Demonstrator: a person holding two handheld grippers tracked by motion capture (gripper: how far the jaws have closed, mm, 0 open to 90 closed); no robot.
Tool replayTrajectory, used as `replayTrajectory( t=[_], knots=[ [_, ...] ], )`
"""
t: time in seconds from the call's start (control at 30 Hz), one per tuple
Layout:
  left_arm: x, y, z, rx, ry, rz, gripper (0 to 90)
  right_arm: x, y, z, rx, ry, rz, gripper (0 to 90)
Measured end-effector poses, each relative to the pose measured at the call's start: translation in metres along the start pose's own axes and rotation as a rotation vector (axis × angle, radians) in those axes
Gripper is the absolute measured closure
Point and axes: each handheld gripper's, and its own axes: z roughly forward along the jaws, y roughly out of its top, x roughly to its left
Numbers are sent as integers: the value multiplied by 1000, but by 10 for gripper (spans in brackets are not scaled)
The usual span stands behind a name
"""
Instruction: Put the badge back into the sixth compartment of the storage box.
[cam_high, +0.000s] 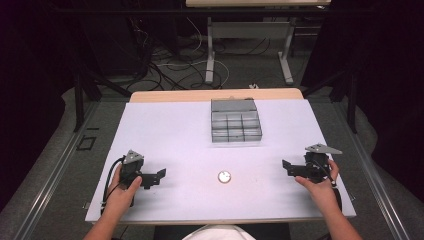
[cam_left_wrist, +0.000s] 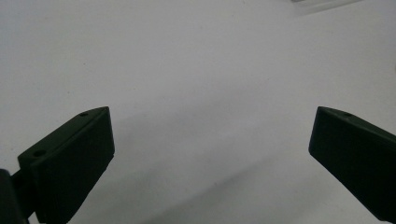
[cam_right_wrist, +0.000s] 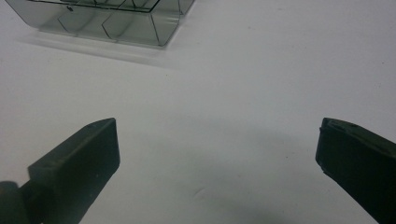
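**Both grippers wide and empty; disc lies between them on white table**

High view: The white table (cam_high: 170, 130) carries a clear compartment box (cam_high: 235, 120) at about 12 o'clock from table centre, toward the far edge. A small round silvery disc (cam_high: 224, 176) lies flat on the near half, at 6 o'clock from the box and well apart from it. The left gripper (cam_high: 156, 177) sits at 9 o'clock from the disc, held by the left hand (cam_high: 121, 192), jaws pointed toward the disc. The right gripper (cam_high: 287, 167) sits at 3 o'clock from the disc, held by the right hand (cam_high: 320, 185), jaws likewise turned inward. Neither gripper touches the disc. A grey three-cornered plate tops each gripper.

Left gripper view: The left gripper (cam_left_wrist: 210, 140) has its two black jaws spread wide, with bare white table surface between them and nothing held.

Right gripper view: The right gripper (cam_right_wrist: 217, 149) has its jaws spread wide, nothing between them. The compartment box (cam_right_wrist: 116, 21) shows at 11 o'clock, well beyond the jaw tips, its clear dividers visible. What the compartments hold cannot be told.
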Motion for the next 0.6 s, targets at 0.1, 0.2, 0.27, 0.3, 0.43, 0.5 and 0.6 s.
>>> replayTrajectory(
  t=[0.1, 0.2, 0.27, 0.3, 0.43, 0.5, 0.6],
  knots=[
    [0, 0, 0, 3, 1, 5, 6, 2, 1, 0, -5, 3, -3, 0],
    [1, 0, -1, 8, 2, 8, 6, 6, 2, 0, -2, 13, -5, 0],
    [0, -1, 1, -8, 11, 1, 7, 10, 4, 2, 3, 28, -34, 0],
    [0, -1, 1, -8, 11, 1, 7, 12, 5, 2, 6, 35, -35, 0],
    [-1, -1, 1, -1, 11, 5, 7, 19, 9, 4, 22, 44, -53, 0],
    [-1, -1, 1, -2, 12, 4, 7, 22, 11, 4, 24, 49, -68, 0],
    [-1, -2, 0, -8, 13, 2, 7, 26, 15, 3, 21, 54, -82, 0]
  ],
)
